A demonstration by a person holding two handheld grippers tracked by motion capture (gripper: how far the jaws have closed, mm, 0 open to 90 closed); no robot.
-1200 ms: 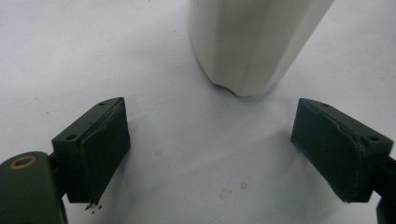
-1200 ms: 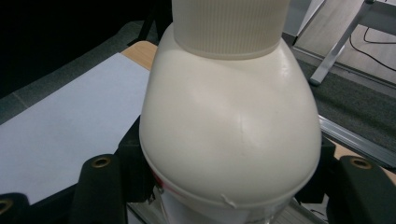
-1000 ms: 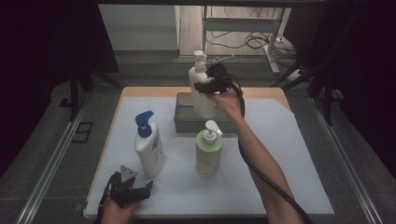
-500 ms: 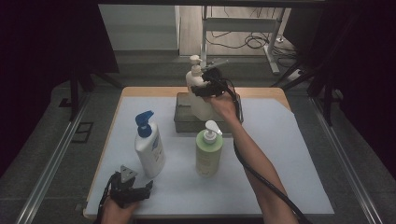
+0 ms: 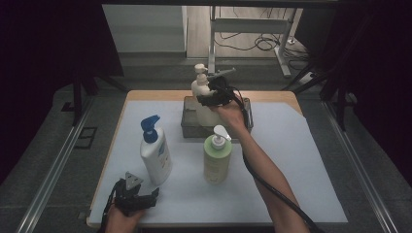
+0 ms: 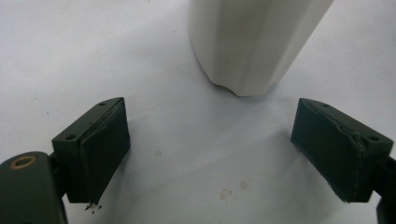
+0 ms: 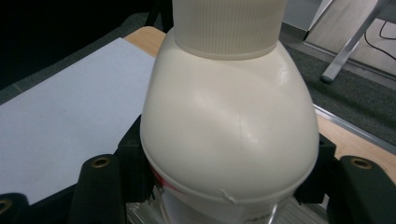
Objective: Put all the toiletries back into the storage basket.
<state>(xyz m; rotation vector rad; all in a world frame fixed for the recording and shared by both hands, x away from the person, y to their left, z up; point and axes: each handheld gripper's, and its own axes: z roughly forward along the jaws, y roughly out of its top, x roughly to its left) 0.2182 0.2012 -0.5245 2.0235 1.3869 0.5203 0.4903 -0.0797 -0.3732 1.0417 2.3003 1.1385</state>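
The right tool is clamped on a cream plastic pump bottle, one black jaw pressed to each side of its rounded shoulder just under the ribbed collar, as the right gripper view shows. That bottle stands upright in a shallow grey metal tray at the far middle of the worktop, which is covered by a white sheet over a wooden edge.

The left tool rests at the near left corner of the worktop with its jaws spread wide and nothing between them. Just beyond its fingertips stands a white plastic bottle with a blue pump, whose pale base fills the top of the left gripper view, near but not touching the jaws.

A pale green pump bottle with a white dispenser head stands upright between the white bottle and the person's right forearm, in front of the tray.
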